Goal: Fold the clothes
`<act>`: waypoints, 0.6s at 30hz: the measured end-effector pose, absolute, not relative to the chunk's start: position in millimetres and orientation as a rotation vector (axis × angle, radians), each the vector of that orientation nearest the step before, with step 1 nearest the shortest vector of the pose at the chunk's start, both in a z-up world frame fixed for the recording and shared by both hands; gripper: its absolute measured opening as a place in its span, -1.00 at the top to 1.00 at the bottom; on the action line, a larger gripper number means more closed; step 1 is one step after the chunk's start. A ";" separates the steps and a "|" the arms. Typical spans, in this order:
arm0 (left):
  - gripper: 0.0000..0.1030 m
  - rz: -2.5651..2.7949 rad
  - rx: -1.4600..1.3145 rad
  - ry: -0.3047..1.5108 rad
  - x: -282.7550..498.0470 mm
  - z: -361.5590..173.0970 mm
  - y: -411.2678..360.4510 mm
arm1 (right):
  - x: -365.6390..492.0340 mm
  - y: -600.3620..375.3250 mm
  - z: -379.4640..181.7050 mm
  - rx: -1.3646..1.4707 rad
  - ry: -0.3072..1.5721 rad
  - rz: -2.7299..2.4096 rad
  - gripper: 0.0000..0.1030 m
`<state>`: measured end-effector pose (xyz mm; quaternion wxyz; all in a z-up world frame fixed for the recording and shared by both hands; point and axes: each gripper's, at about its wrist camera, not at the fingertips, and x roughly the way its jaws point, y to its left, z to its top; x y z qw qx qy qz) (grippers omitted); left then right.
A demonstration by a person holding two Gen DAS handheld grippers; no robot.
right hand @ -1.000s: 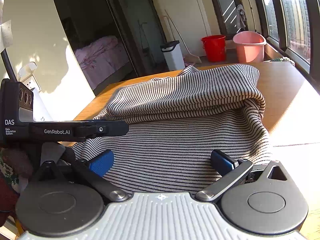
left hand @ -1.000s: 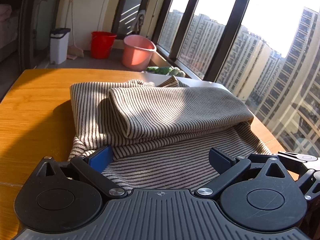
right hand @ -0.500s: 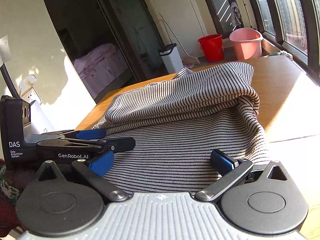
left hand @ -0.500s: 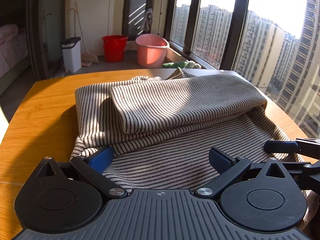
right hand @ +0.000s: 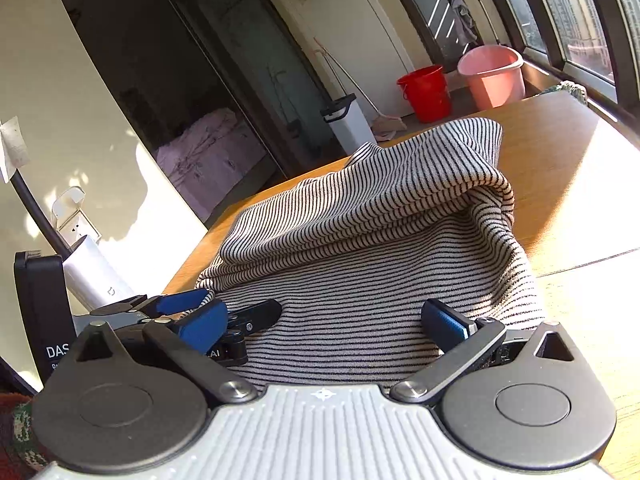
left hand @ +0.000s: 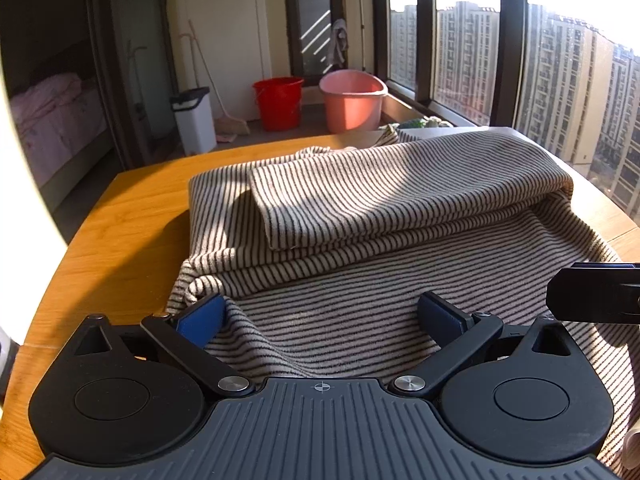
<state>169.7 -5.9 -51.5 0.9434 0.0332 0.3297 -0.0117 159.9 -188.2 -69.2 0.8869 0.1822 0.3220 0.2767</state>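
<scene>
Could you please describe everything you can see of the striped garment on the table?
The striped garment is a soft knit, beige with thin dark stripes. It lies partly folded on the wooden table, a doubled layer across its far half and a single layer spreading toward the cameras. Its near edge runs between the open fingers of the left gripper and right gripper.

- Strong low sunlight enters through the windows (left hand: 460, 52) on the right; sky beyond is blown out white.
- Striped garment (left hand: 400, 208) half lit, with a soft shadow band across its left fold.
- Table (right hand: 572, 184) glares near-white at right in the right wrist view.
- Doorway (left hand: 48, 80) interior dim.
- Fisheye bends frames and walls at the edges; focus sharp throughout.
</scene>
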 end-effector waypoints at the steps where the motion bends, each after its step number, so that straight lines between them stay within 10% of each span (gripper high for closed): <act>1: -1.00 -0.026 0.061 0.673 169.0 -51.5 -4.5 | 159.3 -186.7 -69.2 0.369 0.669 0.572 -1.00; 18: -1.00 -0.033 0.028 0.682 167.4 -48.7 1.4 | 159.5 -188.3 -70.7 0.370 0.667 0.570 -1.00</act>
